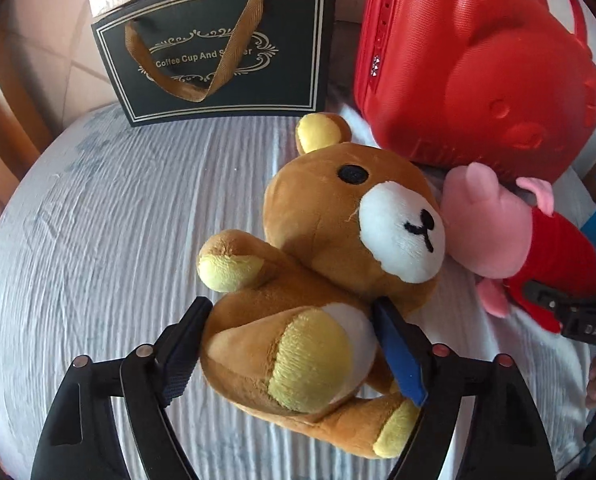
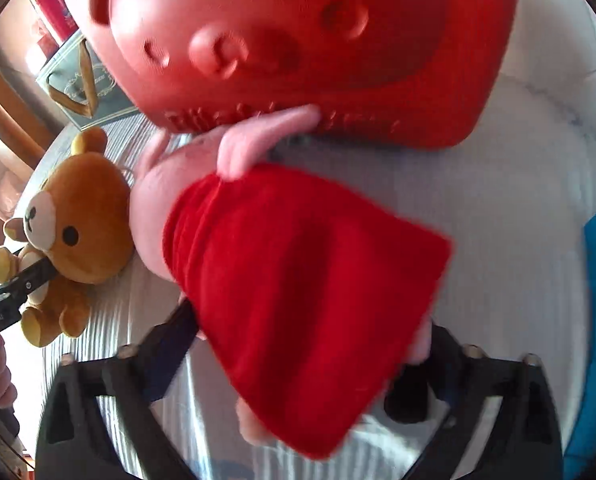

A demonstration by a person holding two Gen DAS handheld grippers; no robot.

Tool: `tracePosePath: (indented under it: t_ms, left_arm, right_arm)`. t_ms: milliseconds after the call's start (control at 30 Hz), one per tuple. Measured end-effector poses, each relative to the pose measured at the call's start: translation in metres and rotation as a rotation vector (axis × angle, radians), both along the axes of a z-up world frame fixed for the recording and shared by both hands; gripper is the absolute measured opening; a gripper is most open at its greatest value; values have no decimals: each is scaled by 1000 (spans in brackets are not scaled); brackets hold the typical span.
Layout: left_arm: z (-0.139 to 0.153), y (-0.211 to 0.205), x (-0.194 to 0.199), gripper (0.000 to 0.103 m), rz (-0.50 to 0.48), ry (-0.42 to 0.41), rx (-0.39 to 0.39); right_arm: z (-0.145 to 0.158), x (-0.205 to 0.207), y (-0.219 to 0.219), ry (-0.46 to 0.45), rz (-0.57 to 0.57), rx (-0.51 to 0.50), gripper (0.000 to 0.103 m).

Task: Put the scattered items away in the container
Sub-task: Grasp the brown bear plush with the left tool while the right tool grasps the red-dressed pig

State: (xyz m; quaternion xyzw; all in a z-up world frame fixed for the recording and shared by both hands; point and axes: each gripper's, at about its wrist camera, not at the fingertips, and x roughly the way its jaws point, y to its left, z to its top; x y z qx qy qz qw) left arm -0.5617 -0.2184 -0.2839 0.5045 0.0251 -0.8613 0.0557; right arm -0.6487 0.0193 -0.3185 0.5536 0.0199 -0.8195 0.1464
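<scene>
Plush toys are both still out on the cloth-covered worktop (image 1: 98, 220), beside the closed red case (image 1: 478, 68). Your left claw (image 1: 294, 344) pinches the brown bear (image 1: 338, 260); your right claw (image 2: 310, 356) straddles the pink pig (image 2: 298, 280), grip unclear. Nothing is stowed yet.

The left wrist view looks forward and down along the left hand-held gripper (image 1: 294, 344), very near the brown bear plush (image 1: 338, 264) that fills the centre. The black gift bag (image 1: 218, 48) stands at 11 o'clock and the red case (image 1: 478, 64) at 1 o'clock.

The right wrist view looks along the right hand-held gripper (image 2: 306, 360), nearer still, pressed close to the pink plush in a red dress (image 2: 298, 280); the red case (image 2: 298, 40) fills 12 o'clock.

Both views share the white ribbed cloth (image 1: 118, 240), the bear (image 2: 78, 232), the pink plush (image 1: 510, 236), the case and the bag (image 2: 78, 84). Each view catches the other hand-held gripper: at 4 o'clock in the left view, 8 o'clock in the right.
</scene>
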Motion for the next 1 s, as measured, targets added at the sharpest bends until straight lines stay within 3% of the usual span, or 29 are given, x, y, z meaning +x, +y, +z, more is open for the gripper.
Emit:
tracePosePath:
  t_ms: [133,267,367,500,600,667,733,833,1000]
  left_arm:
    - [4,16,21,70,-20,5,-38]
    - [10,28,54,65,-32,-17,12]
    - [13,37,86,65,-59,-28,15]
    - [22,45,114,67,-101,-42,-1]
    - [35,40,123,74,-88,-34,3]
    - [45,35,124,81,-72,-6,-9]
    - [49,32,120,81,-63,6,-25]
    - [41,33,103,82,-75,-21,-49]
    - [9,31,67,84,-77,-102,-84]
  right_arm:
    - [16,27,1,14,-57,-39,69]
    - [35,76,4,-10,-63,-50,66]
    - [37,118,8,-87,-41,-76,66]
    - [35,153,11,-153,-41,-53,72]
    - [54,168,15,-109,-41,-14,75]
    - [70,175,24,-56,-26,-2,83]
    - [84,170,21,-13,-4,21,91]
    - [86,151,8,10,31,61,97]
    - [60,133,-6,-35,78,102,97]
